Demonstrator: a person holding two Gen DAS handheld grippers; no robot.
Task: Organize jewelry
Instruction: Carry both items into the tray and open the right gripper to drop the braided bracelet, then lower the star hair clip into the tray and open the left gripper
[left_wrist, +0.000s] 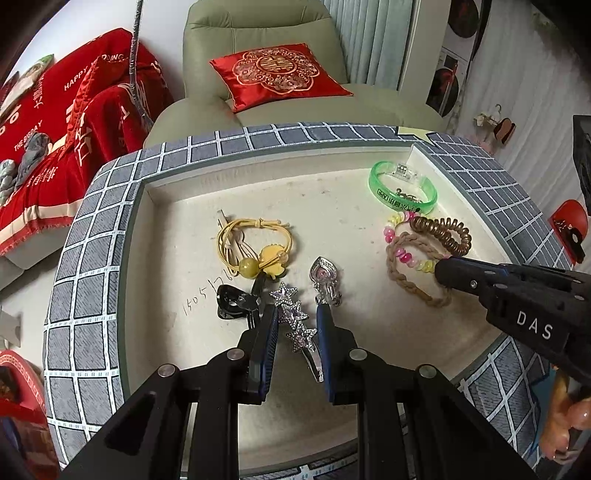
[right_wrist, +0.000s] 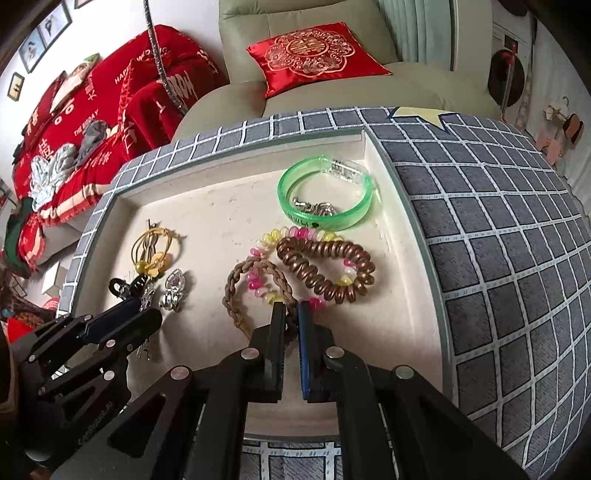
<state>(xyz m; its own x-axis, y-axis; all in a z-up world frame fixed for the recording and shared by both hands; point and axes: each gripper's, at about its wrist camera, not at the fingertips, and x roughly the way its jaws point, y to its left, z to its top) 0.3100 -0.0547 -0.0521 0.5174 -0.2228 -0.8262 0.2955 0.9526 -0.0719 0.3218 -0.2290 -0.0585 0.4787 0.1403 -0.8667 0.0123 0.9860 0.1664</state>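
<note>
A cream tray (left_wrist: 177, 236) holds the jewelry. My left gripper (left_wrist: 295, 314) is shut on a silver star hair clip (left_wrist: 303, 338) low over the tray's near part. Beside it lie a silver teardrop clip (left_wrist: 323, 273), a black claw clip (left_wrist: 231, 299) and a yellow hair tie (left_wrist: 255, 225). My right gripper (right_wrist: 291, 306) is shut on a braided brown hair tie (right_wrist: 236, 280). That tie overlaps a pink and yellow bead bracelet (right_wrist: 295, 232) and a brown coil tie (right_wrist: 325, 288). A green bangle (right_wrist: 291, 214) lies in the far right corner.
A grey checked fabric border (left_wrist: 92, 240) rings the tray and rises above its floor. Behind stand a green armchair (left_wrist: 258, 37) with a red cushion (left_wrist: 277, 74) and a red blanket (left_wrist: 55, 129) at left. A person's hand (left_wrist: 569, 424) holds the right gripper.
</note>
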